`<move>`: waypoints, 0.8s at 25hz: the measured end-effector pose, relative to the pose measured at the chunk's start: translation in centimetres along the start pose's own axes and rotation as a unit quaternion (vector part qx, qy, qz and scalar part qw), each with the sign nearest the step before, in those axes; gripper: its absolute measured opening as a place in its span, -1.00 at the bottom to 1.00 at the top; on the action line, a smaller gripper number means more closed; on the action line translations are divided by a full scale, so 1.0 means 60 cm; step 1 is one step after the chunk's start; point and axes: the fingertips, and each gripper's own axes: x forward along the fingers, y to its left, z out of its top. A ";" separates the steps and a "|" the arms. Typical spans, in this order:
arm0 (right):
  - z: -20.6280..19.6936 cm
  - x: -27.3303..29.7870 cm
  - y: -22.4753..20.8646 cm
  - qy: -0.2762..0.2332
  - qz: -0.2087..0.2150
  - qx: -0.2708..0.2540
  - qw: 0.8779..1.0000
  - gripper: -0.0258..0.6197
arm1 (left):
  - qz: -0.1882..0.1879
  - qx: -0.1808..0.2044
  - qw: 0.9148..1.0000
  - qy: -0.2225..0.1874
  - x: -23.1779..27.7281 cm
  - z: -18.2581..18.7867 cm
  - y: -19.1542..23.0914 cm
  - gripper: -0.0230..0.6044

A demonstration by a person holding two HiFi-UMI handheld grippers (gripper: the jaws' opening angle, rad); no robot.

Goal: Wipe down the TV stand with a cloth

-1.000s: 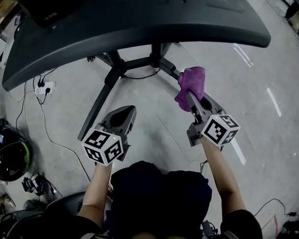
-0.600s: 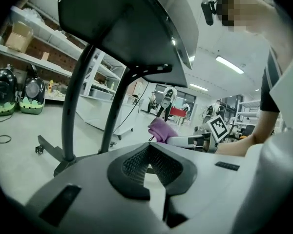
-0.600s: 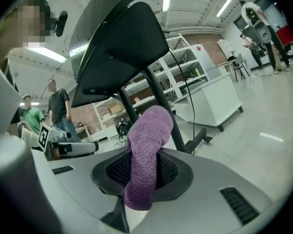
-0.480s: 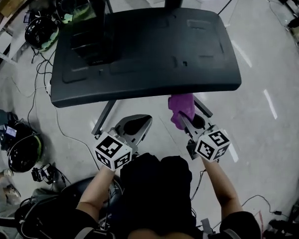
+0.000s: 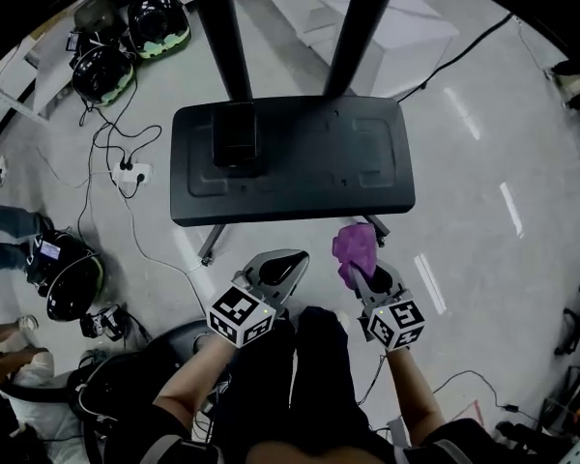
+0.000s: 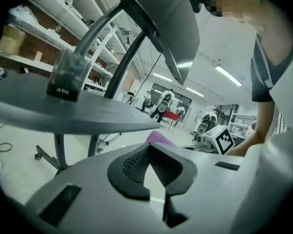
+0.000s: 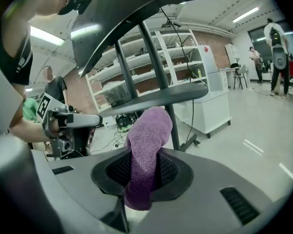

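Two grippers held low in front of me, both off the near edge of the TV stand's dark shelf (image 5: 309, 167).

Left gripper (image 5: 284, 261): fingers (image 6: 132, 165) pressed together at the tips, nothing between them. It sits near the shelf's near edge, toward its left half, not touching it. In the left gripper view the shelf's near edge runs across above the fingers.

Right gripper (image 5: 356, 271): fingers (image 7: 172, 172) pinching the purple cloth (image 5: 355, 244). The cloth stands up out of the pinch as a bunched roll, with a short end hanging below the pads. It lies just off the shelf's near edge, toward the right corner; I cannot tell whether it touches the stand leg below.

Shelf: flat, rectangular, rounded corners. A small dark box (image 5: 237, 139) stands on its left half, at the foot of the left post (image 5: 222, 32). The right post (image 5: 362, 29) rises from the far edge.

Floor, relative to the shelf: power strip (image 5: 135, 173) with cables just off the left end; three helmets (image 5: 159, 19) further left, two far, one near. White cabinet (image 5: 396, 22) beyond the far edge.
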 end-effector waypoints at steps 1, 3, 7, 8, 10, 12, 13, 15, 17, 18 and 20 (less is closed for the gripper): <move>0.017 -0.015 0.011 0.000 -0.005 0.011 1.000 -0.61 | 0.002 -0.003 1.000 -0.001 -0.012 0.022 -0.008 -0.91; 0.044 -0.040 0.030 0.001 -0.012 0.033 0.999 -0.61 | 0.004 -0.007 1.000 -0.001 -0.029 0.061 -0.023 -0.91; 0.100 -0.070 0.075 0.005 -0.013 0.058 0.998 -0.61 | 0.021 -0.016 1.000 0.000 -0.060 0.132 -0.039 -0.91; 0.121 -0.072 0.089 0.004 -0.011 0.059 0.998 -0.61 | 0.027 -0.020 0.999 -0.002 -0.070 0.154 -0.039 -0.91; 0.168 -0.071 0.116 0.000 -0.005 0.058 0.998 -0.61 | 0.036 -0.026 0.999 -0.008 -0.089 0.200 -0.038 -0.91; 0.213 -0.074 0.140 -0.007 0.001 0.058 0.998 -0.61 | 0.042 -0.029 0.999 -0.015 -0.107 0.241 -0.047 -0.91; 0.233 -0.081 0.151 -0.011 0.002 0.058 0.998 -0.61 | 0.044 -0.032 0.998 -0.017 -0.117 0.259 -0.056 -0.91; 0.275 -0.095 0.171 -0.021 0.004 0.060 0.998 -0.61 | 0.049 -0.038 0.998 -0.023 -0.137 0.292 -0.074 -0.91; 0.320 -0.103 0.186 -0.035 0.009 0.061 0.997 -0.61 | 0.056 -0.040 0.997 -0.031 -0.153 0.327 -0.084 -0.91; 0.343 -0.106 0.194 -0.043 0.012 0.059 0.997 -0.61 | 0.061 -0.039 0.997 -0.035 -0.160 0.344 -0.087 -0.91; 0.385 -0.119 0.211 -0.059 0.015 0.053 0.997 -0.61 | 0.070 -0.040 0.996 -0.042 -0.174 0.375 -0.096 -0.91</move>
